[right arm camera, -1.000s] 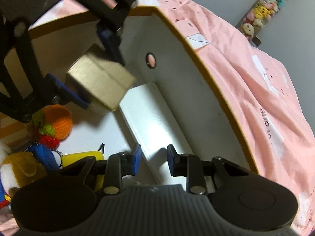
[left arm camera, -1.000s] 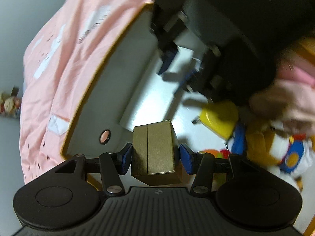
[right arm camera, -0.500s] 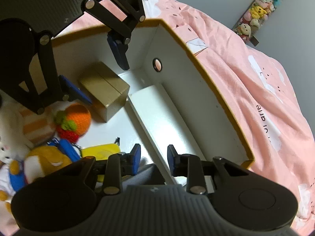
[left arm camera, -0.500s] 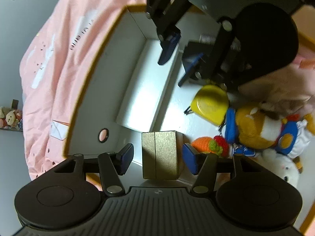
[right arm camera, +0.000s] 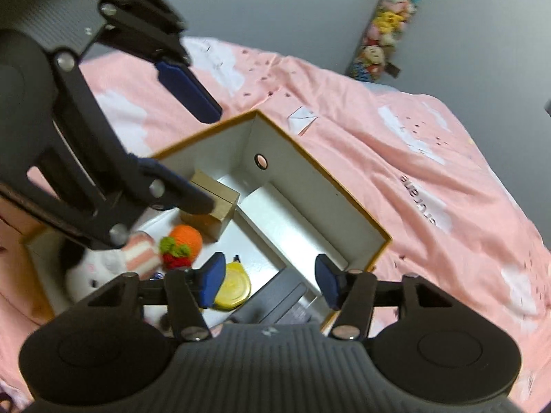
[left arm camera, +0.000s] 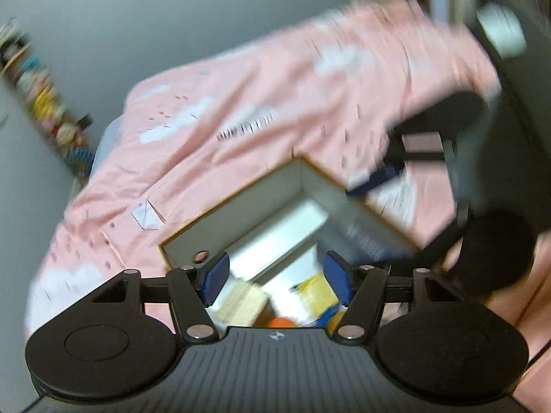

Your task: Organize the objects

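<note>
- pink bed [right arm camera: 378, 158] carries your box [right arm camera: 310, 186]; the gold block [right arm camera: 213, 203] sits inside, by its corner.
- both grippers, left [left arm camera: 277, 277] and right [right arm camera: 270, 280], have fingers spread, empty.
- lift clear before reaching again.

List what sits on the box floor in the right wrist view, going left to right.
White plush toy → orange crocheted fruit → gold box → yellow round case.
</note>
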A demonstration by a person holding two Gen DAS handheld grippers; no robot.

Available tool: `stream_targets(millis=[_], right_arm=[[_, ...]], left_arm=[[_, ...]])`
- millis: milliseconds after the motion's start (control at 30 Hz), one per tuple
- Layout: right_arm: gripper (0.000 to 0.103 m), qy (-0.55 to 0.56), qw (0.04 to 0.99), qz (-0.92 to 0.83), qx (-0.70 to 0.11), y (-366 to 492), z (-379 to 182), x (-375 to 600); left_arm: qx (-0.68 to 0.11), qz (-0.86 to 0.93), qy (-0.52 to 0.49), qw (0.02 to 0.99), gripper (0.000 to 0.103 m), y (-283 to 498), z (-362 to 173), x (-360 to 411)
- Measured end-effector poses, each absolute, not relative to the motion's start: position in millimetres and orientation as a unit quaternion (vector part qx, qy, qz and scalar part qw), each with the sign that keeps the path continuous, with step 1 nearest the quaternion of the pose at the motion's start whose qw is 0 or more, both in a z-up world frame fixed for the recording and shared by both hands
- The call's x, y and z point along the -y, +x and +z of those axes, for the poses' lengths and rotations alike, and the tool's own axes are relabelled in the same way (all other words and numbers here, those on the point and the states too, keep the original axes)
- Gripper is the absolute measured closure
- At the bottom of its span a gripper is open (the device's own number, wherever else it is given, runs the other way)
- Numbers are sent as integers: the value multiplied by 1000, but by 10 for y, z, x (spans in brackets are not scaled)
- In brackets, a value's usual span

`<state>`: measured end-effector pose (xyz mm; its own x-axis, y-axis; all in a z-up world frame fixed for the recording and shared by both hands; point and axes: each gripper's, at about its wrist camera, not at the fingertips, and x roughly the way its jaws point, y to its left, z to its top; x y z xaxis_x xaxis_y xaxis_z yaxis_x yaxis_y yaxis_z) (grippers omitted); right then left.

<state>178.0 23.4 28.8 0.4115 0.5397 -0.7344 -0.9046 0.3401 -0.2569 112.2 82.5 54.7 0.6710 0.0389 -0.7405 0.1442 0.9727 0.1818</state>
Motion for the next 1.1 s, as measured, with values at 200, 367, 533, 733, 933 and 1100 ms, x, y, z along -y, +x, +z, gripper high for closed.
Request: stream_targets(millis=[200, 367, 533, 733, 933, 1100], right_arm=[[31, -247, 818, 436, -282, 1513, 395, 110], [24, -166, 857, 394, -289, 1320, 338, 351], [18, -96, 886, 350, -288, 1118, 244, 502], [10, -89, 906, 322, -259, 918, 141, 510], [6, -65, 913, 309, -257, 855, 24, 489], [6, -63, 913, 300, -270, 883, -87, 450]], left_arm=[[-346, 25, 8, 938, 25, 766, 727, -829], [-324, 66, -13, 944, 21, 523, 621, -825], [-312, 72, -91, 943, 15, 295, 439, -893], [-280, 130, -104, 946, 14, 128, 325, -946], [-265, 177, -73, 945, 14, 45, 209, -903], [-288, 160, -85, 940, 14, 40, 68, -905]])
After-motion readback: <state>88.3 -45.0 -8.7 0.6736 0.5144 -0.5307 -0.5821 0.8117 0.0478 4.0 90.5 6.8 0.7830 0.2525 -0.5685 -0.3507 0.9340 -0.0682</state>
